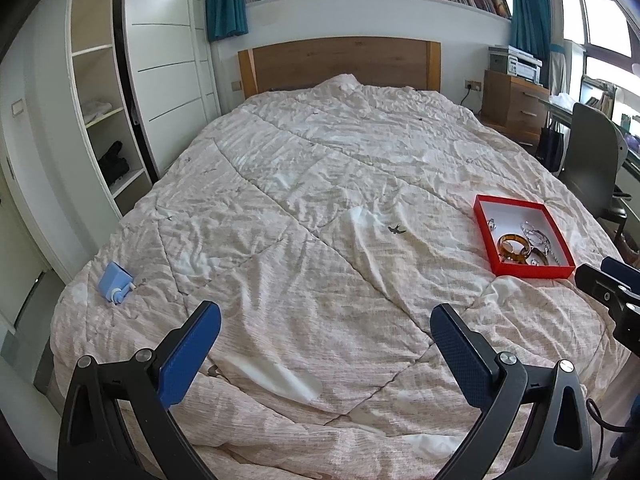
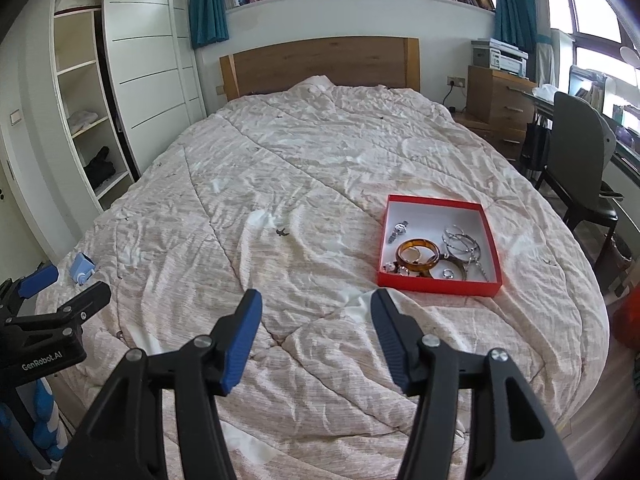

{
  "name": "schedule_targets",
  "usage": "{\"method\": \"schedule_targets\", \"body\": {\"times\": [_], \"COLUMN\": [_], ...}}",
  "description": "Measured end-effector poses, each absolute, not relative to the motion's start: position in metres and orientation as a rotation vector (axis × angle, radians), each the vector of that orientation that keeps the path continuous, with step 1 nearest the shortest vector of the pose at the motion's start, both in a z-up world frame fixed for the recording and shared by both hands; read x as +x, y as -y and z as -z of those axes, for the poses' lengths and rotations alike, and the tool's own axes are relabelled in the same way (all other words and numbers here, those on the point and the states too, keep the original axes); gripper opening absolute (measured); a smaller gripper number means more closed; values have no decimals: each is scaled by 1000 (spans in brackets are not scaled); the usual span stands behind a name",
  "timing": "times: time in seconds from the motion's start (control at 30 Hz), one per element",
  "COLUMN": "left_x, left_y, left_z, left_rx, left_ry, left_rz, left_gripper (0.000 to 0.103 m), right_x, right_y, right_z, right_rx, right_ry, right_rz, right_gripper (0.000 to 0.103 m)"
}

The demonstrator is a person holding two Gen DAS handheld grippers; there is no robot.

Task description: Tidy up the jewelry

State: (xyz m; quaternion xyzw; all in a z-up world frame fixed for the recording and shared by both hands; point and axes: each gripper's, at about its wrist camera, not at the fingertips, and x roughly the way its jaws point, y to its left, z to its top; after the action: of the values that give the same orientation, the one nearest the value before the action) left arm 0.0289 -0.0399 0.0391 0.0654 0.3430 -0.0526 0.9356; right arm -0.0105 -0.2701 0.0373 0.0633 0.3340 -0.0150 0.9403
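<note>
A red tray point(image 2: 436, 284) with a white inside lies on the bed's right side; it also shows in the left wrist view point(image 1: 488, 236). In it lie an amber bangle point(image 2: 418, 256), silver bangles point(image 2: 460, 240), a small watch point(image 2: 398, 230) and rings. A small blue box point(image 1: 115, 282) lies near the bed's left edge, also visible in the right wrist view point(image 2: 83, 267). My left gripper point(image 1: 326, 320) is open and empty above the bed's foot. My right gripper point(image 2: 316, 304) is open and empty, just short of the tray.
The wrinkled pink quilt point(image 1: 300, 200) covers the whole bed. A white wardrobe with open shelves point(image 1: 104, 112) stands left. A wooden dresser point(image 2: 496, 100), a desk and a dark chair point(image 2: 576, 172) stand right. Books line the shelf above the headboard.
</note>
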Motion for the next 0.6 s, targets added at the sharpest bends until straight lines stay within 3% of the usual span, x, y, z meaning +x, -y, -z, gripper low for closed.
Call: {"method": "schedule_targets", "body": {"times": [0.6], "left_x": [37], "left_y": [40], "left_z": [-30], "left_rx": [127], "left_ry": [-727], "left_rz": [111], "left_gripper": [103], "right_x": [-3], "right_y": [271], "right_z": [-28], "right_rx": [130], "right_ry": [-705], "right_rz": [36], "right_gripper": [55]}}
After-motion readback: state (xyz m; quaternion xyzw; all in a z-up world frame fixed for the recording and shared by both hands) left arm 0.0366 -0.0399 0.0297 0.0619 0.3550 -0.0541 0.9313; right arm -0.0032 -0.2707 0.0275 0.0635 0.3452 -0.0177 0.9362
